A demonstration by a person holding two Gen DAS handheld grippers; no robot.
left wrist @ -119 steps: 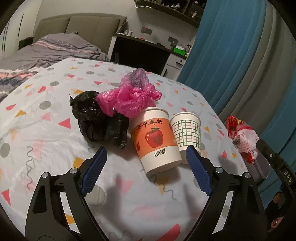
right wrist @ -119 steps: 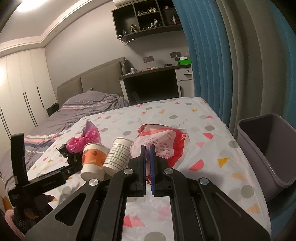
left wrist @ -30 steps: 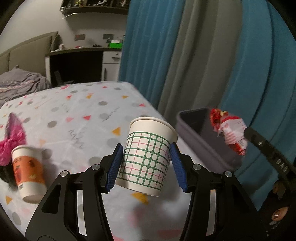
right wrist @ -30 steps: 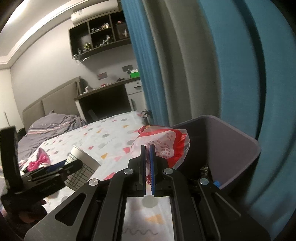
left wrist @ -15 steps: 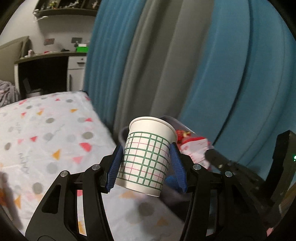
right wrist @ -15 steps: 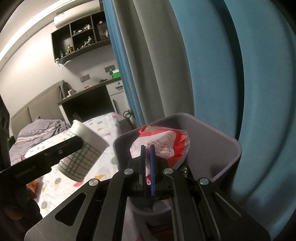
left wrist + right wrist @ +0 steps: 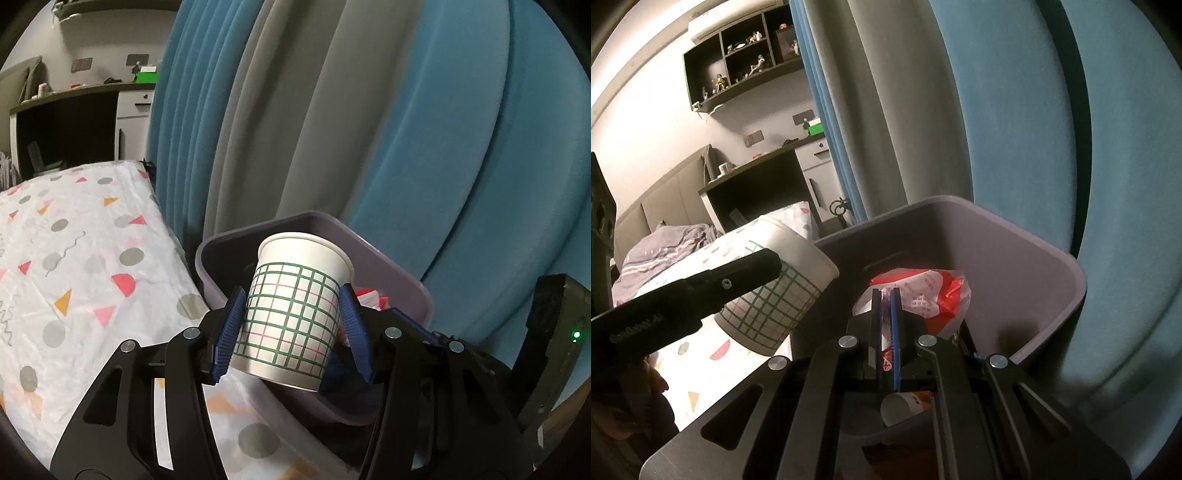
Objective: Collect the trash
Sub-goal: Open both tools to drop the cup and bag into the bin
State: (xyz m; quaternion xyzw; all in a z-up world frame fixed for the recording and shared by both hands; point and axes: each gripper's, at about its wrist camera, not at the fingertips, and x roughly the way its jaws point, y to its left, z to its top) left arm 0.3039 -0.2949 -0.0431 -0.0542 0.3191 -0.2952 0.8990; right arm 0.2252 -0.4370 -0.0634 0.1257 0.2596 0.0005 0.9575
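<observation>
In the left wrist view, going from the left: one bed [image 7: 74,258] under a white sheet printed with grey dots and coloured triangles fills the left side. Just beside its edge stands one grey bin [image 7: 402,280], set against teal and grey curtains [image 7: 369,129]. The left gripper [image 7: 291,325] is clenched on one paper cup [image 7: 291,310] with a green and red grid pattern; its two blue fingers [image 7: 229,328] press the cup's sides, and the cup tilts with its open mouth toward the bin, held above the bin's near wall. At the right edge of this view a black part of the other tool shows with one green light.

In the right wrist view, from the left: the black side of the left gripper crosses the lower left, with the same grid cup [image 7: 775,291] in it, held at the bin's left rim, over the gap between bed and bin. In the middle, the right gripper [image 7: 885,332] has its two blue-lined fingers closed tight on a fold of one red and white plastic bag [image 7: 923,291], which hangs inside the bin's [image 7: 1052,258] opening. Below the fingers, down in the bin, lies one more paper cup [image 7: 901,406] on its side, white with an orange patch. So three pieces of trash are counted here: two cups and one bag. Behind stands one dark desk [image 7: 764,184], and above it one wall shelf [image 7: 738,55] of small figures.
</observation>
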